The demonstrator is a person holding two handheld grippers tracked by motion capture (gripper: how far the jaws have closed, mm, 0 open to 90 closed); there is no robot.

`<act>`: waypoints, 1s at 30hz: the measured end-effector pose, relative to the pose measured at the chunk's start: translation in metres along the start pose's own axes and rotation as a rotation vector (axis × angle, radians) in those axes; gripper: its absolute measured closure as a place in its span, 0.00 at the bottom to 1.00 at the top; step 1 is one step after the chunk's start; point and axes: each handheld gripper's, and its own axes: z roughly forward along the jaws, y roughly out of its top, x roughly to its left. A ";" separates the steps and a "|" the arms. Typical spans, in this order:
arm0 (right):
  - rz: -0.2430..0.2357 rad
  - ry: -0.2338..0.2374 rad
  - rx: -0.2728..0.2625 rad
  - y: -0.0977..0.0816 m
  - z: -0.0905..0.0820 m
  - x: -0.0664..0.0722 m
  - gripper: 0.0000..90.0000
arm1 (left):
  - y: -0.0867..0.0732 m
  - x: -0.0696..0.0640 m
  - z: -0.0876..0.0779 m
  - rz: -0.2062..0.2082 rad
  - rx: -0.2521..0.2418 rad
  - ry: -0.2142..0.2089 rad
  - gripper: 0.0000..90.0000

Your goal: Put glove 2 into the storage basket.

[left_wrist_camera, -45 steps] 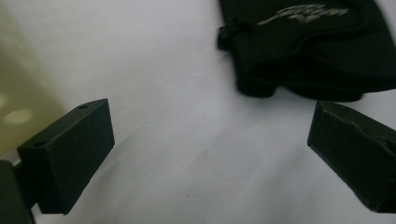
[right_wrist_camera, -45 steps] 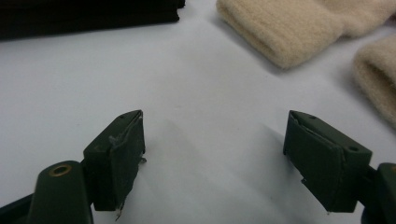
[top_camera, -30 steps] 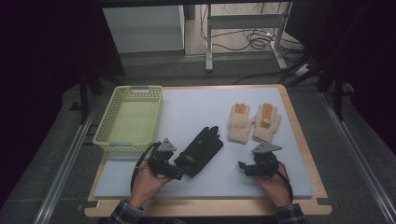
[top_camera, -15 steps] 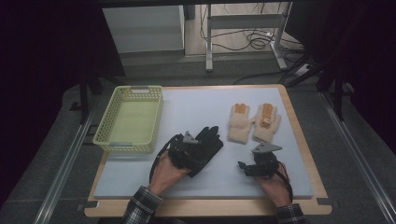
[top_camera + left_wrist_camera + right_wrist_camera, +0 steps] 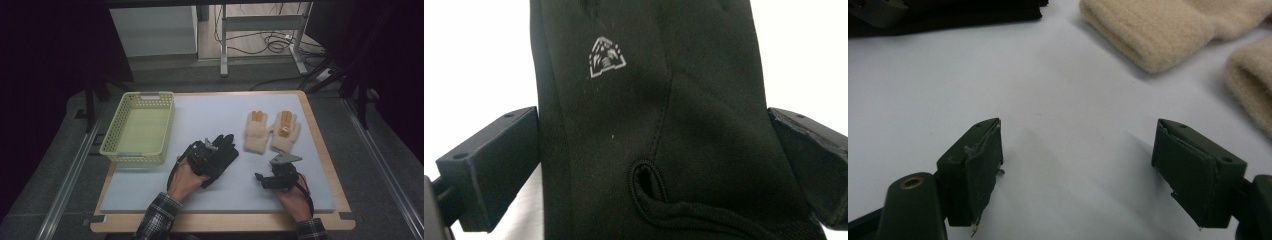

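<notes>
A black glove (image 5: 224, 156) with a small grey logo (image 5: 606, 57) lies on the white mat (image 5: 210, 117) near the middle. My left gripper (image 5: 210, 148) is over its cuff end, open, with one jaw on each side of the black glove (image 5: 704, 100), flanking its edges in the left gripper view (image 5: 651, 120). Two cream knit gloves (image 5: 257, 131) (image 5: 285, 131) with orange fingertips lie side by side to the right. My right gripper (image 5: 260, 178) rests low over bare mat near the front, open and empty (image 5: 1078, 130), with the cream cuffs (image 5: 1153, 30) ahead of it.
A yellow-green mesh basket (image 5: 161, 131) stands at the mat's left side and holds nothing. The mat lies on a wooden board (image 5: 330, 165). Beyond the table's far edge are a metal stand and cables on the floor (image 5: 270, 42).
My left gripper has moved forward and to the right, from beside the black glove's cuff to over the glove, jaws now straddling it. The right gripper has stayed put.
</notes>
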 end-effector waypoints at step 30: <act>0.001 0.001 0.001 0.000 0.000 0.000 0.22 | 0.011 0.010 -0.041 0.017 -0.031 0.011 0.68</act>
